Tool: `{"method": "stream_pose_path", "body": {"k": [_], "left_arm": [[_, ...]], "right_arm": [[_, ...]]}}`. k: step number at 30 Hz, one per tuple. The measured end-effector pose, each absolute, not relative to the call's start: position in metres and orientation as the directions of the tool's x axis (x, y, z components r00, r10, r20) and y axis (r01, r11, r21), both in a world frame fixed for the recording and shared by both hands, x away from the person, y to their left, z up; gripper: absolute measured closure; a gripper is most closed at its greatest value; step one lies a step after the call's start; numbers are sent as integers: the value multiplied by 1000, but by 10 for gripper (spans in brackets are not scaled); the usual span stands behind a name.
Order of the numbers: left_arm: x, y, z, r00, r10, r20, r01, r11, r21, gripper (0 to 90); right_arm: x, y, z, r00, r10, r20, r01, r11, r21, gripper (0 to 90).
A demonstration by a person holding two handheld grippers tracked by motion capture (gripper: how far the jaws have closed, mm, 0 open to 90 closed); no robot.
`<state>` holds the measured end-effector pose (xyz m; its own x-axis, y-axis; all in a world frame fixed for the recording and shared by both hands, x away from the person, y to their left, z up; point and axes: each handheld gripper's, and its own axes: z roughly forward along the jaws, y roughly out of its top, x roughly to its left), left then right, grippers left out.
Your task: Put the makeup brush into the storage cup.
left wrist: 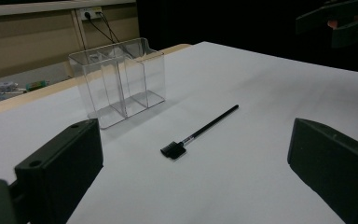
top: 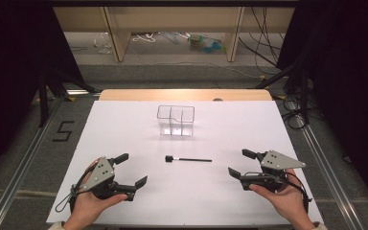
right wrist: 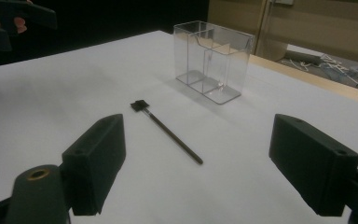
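A thin black brush (top: pixel 187 159) with a small square head lies flat in the middle of the white table (top: pixel 124 124), head to the left. Behind it stands a clear plastic organizer (top: pixel 175 120) with compartments, empty. My left gripper (top: pixel 133 169) rests at the near left, held in a hand, open with nothing between its jaws. At the near right my right gripper (top: pixel 239 163) is open and empty too. In the left gripper view the brush (left wrist: pixel 200 132) and organizer (left wrist: pixel 119 81) lie ahead of the wide jaws; the right gripper view shows the brush (right wrist: pixel 168 130) and organizer (right wrist: pixel 213 60).
The table's wooden far edge (top: pixel 182 94) borders a floor with cables and shelving legs. Metal rails (top: pixel 24 158) run along both sides of the table. Dark curtains stand at left and right.
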<state>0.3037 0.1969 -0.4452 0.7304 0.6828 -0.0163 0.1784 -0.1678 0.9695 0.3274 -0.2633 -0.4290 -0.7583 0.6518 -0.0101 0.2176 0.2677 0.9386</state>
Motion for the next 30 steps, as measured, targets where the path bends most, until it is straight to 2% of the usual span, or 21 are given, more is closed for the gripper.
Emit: {"method": "stream_pose_path", "body": {"k": [4,9,10,15,17,22,24,25,28,29,30], "left_arm": [[308,193,-444,744,668,0,168,-187,968,36],[326,179,-441,785,619,11,199,-270,942,53],[330,175,-441,793,609,11,204,-283,937,68],[358,146,-436,855,516,52,205,-428,880,117],[362,141,-435,869,491,57,196,-448,872,145],[384,116,-434,912,406,60,182,-531,828,151],[394,106,-434,936,344,73,161,-605,780,155],[394,106,-434,936,344,73,161,-605,780,156],[407,94,-434,950,299,87,148,-680,718,170],[414,88,-434,961,261,93,134,-731,669,184],[414,88,-434,961,261,93,134,-731,669,196]], "right_arm": [[328,-263,-429,-756,654,2,225,258,940,199],[330,-264,-430,-757,654,-3,213,250,944,199],[329,-265,-430,-756,655,10,239,261,935,199],[329,-268,-430,-758,652,2,226,260,939,199],[329,-267,-431,-752,659,4,220,245,944,199],[329,-267,-431,-756,655,6,229,256,939,200],[329,-268,-432,-757,653,10,231,254,939,201],[329,-268,-432,-757,653,10,231,254,939,201],[329,-267,-433,-756,654,12,231,250,940,202],[329,-267,-433,-756,654,11,231,251,940,203],[329,-268,-433,-759,651,11,234,257,938,209]]}}
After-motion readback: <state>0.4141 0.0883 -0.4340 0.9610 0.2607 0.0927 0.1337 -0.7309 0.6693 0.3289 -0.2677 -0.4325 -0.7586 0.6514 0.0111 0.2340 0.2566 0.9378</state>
